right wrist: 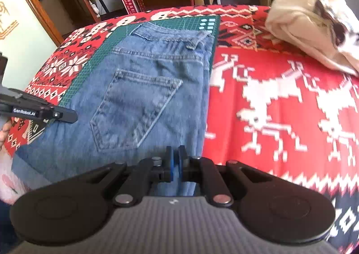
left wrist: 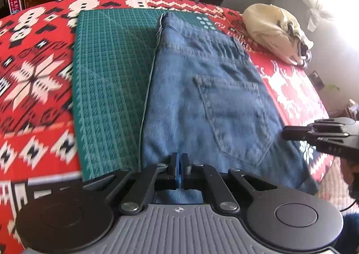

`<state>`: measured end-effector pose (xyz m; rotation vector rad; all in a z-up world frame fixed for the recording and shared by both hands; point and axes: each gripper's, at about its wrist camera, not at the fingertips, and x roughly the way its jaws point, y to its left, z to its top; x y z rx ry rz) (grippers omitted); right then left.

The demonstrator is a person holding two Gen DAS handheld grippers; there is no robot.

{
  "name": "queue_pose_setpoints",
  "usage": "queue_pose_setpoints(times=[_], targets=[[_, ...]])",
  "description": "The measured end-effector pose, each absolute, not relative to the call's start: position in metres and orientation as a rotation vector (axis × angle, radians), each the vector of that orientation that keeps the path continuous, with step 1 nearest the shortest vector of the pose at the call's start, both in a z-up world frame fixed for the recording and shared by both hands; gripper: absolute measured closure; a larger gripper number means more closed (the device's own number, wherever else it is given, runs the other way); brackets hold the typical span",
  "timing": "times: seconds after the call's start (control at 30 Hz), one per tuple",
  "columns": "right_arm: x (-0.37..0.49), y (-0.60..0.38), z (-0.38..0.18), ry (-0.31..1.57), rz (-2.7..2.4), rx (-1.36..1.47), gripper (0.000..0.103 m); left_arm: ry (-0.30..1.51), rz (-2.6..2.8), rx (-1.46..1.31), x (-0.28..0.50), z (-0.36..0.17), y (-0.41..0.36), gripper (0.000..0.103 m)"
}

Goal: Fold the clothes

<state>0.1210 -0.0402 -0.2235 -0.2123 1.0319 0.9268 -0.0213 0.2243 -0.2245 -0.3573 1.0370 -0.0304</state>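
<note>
Left gripper [left wrist: 179,162] and right gripper [right wrist: 175,157] each pinched denim jeans [left wrist: 208,101]. Only right view showed door frame [right wrist: 33,0]; gridded green mat [left wrist: 112,78].

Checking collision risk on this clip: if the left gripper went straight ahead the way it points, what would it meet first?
The left gripper, shut on the blue denim jeans, would likely travel over their back pocket toward the waistband; depth is unclear, but nothing else stands in that line.

Left gripper [left wrist: 179,165], right gripper [right wrist: 175,159]: fingers together.
</note>
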Motion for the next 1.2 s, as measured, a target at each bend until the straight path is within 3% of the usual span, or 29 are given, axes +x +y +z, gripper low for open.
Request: queue_pose_setpoints(times=[0.4,0.67,1.2], targets=[[0.099,-0.075,-0.214,1.044,0.878,-0.190,0.096,1.061,0.008,-0.263,-0.072,-0.214,0.210,0.100],[0.095,-0.041,-0.215,1.010,0.939,-0.250,0.096,1.046,-0.004,-0.283,-0.063,-0.218,0.205,0.099],[0.077,-0.079,-0.202,1.058,0.959,-0.246,0.095,1.096,0.006,-0.374,-0.110,-0.207,0.216,0.100]])
